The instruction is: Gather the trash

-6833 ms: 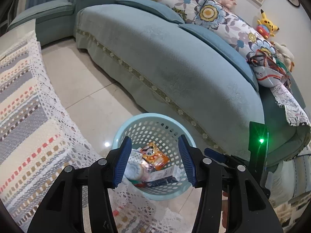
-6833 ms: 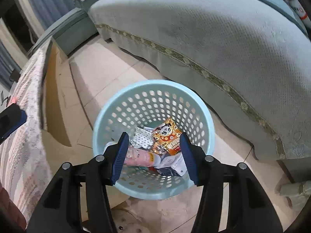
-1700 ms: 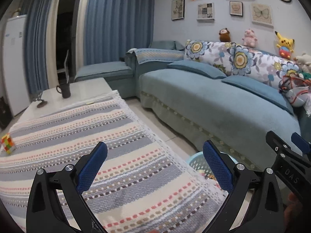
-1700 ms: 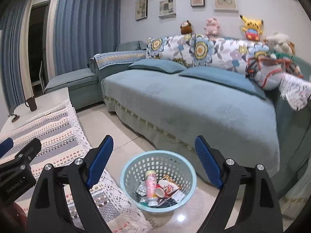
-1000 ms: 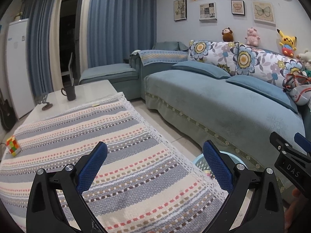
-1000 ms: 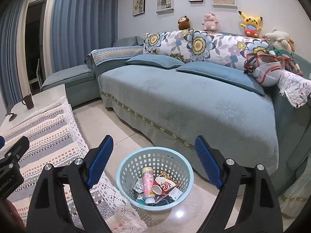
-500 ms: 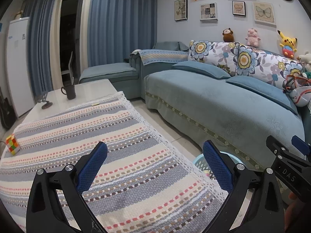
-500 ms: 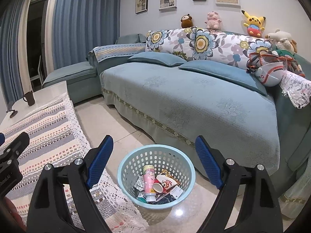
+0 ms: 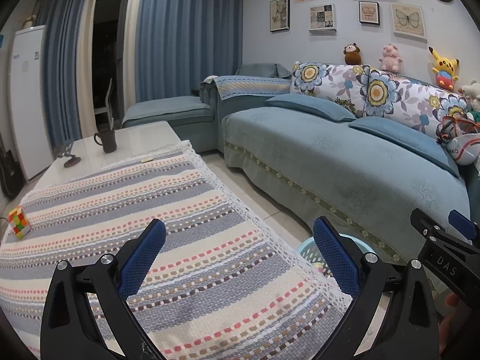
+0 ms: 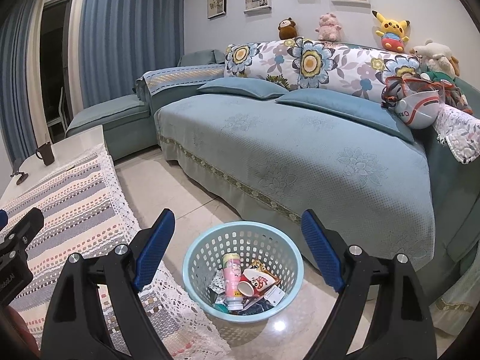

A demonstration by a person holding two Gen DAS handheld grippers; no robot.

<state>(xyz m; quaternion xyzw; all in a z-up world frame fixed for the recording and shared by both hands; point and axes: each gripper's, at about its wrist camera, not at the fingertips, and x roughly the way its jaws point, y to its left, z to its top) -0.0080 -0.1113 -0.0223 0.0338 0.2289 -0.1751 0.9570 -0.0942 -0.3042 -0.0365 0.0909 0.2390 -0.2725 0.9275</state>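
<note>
A light blue perforated basket (image 10: 210, 237) stands on the tiled floor between the table and the sofa. It holds trash: a pink bottle (image 10: 231, 279), a red paper cup (image 10: 250, 283) and several wrappers. My right gripper (image 10: 238, 240) is open and empty, held above and in front of the basket. My left gripper (image 9: 238, 255) is open and empty above the striped tablecloth (image 9: 120, 210). Only the basket's rim (image 9: 310, 249) shows in the left wrist view, past the table edge.
A blue sofa (image 10: 300, 156) with floral cushions and plush toys runs behind the basket. On the table are a dark mug (image 9: 106, 141), a small stand (image 9: 70, 159) and a colour cube (image 9: 18, 220). The right gripper's body (image 9: 444, 255) shows at the right.
Both grippers have risen and pulled back from the basket since 6.8 s ago and opened wider. Over the last second both views barely shift.
</note>
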